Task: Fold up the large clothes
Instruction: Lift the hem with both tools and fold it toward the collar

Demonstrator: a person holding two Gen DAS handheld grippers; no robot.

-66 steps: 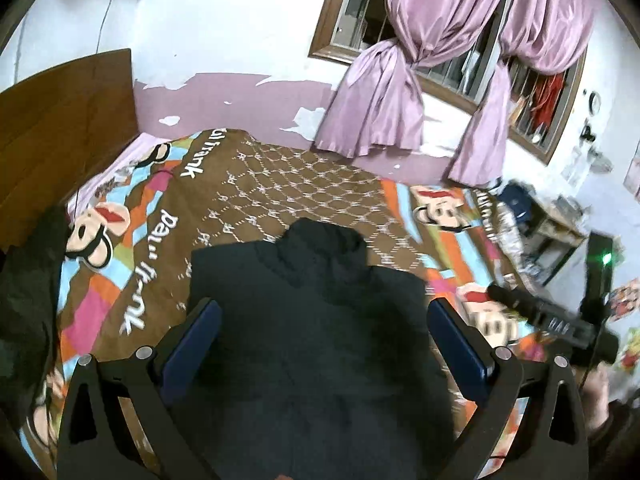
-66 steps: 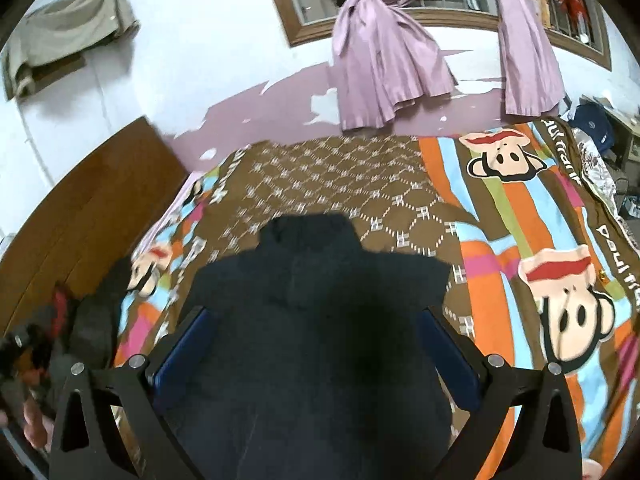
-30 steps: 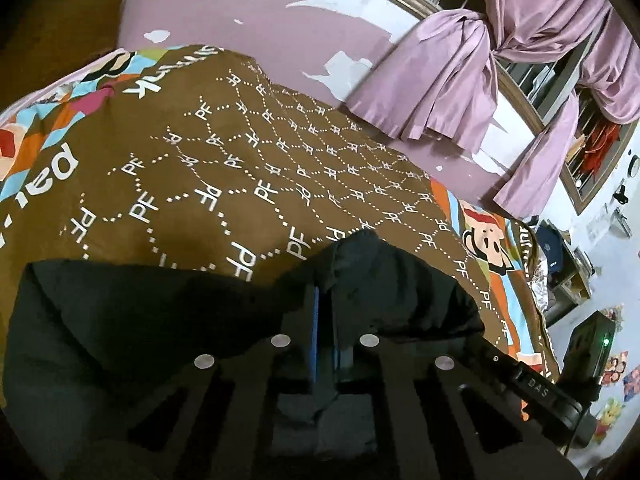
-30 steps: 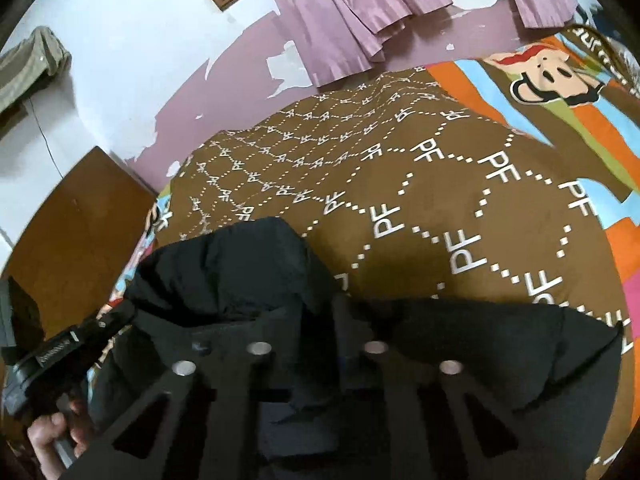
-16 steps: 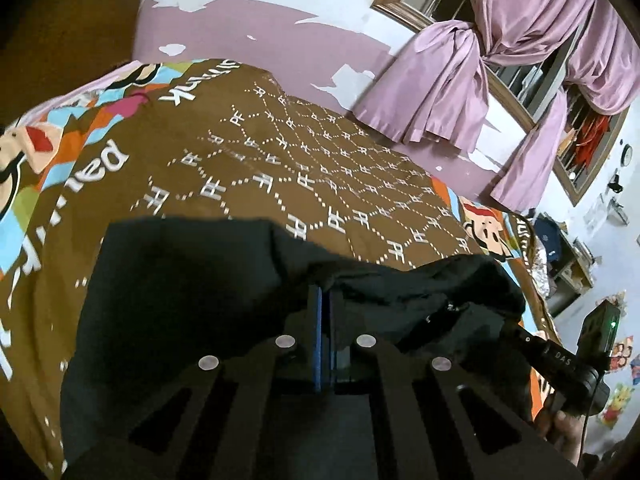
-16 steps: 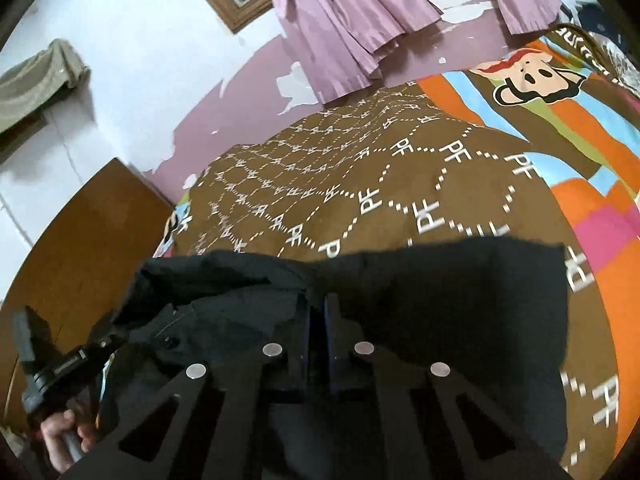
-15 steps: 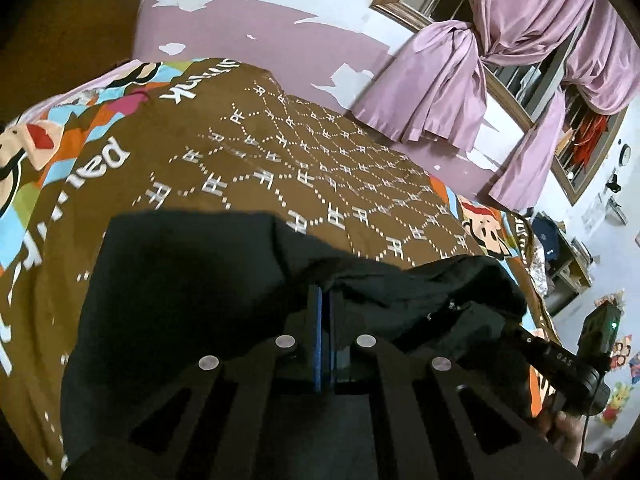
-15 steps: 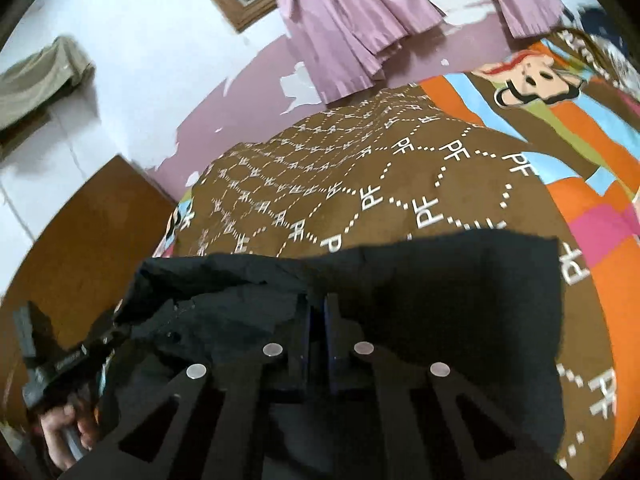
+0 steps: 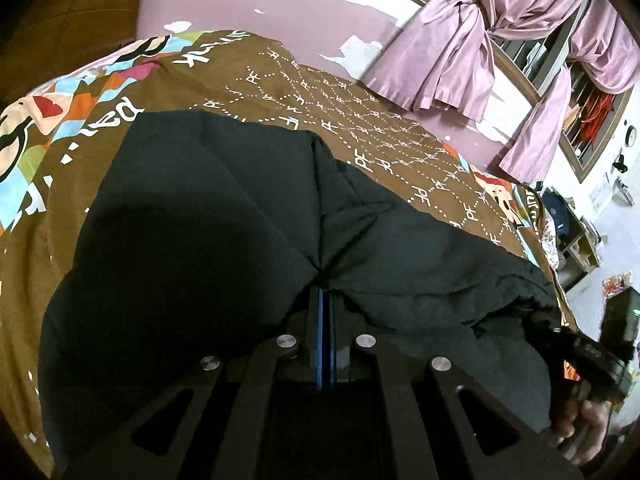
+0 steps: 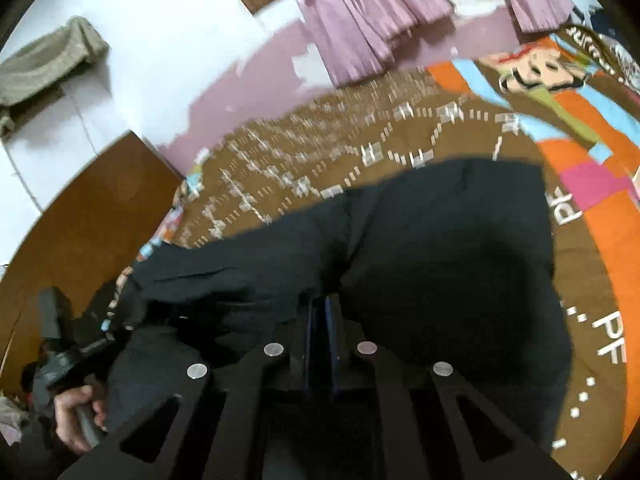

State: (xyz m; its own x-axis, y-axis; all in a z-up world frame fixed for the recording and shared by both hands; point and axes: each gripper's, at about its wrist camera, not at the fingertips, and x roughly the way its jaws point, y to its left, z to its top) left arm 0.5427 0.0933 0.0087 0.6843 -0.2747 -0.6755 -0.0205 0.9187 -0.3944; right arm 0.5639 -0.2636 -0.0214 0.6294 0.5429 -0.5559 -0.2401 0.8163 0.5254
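Observation:
A large black padded jacket (image 9: 192, 216) lies on the bed's brown patterned blanket (image 9: 304, 92). My left gripper (image 9: 323, 294) is shut on a fold of the jacket, which bunches at the blue pads. In the right wrist view the same black jacket (image 10: 440, 248) spreads over the blanket (image 10: 320, 152), and my right gripper (image 10: 325, 300) is shut on another fold of it. Each view shows the other gripper at the side, held by a hand: the right one (image 9: 588, 352) and the left one (image 10: 76, 352).
A wooden headboard (image 10: 80, 216) stands at the left of the bed. Pink curtains (image 9: 448, 52) hang at the window on the far wall. A grey-green cloth (image 10: 44, 60) hangs high on the white wall. Cluttered shelves (image 9: 576, 236) stand beyond the bed's right side.
Both grippers went from open above the flat jacket to shut on its fabric. Since then the held fabric has been carried over the jacket, which now covers more of each view.

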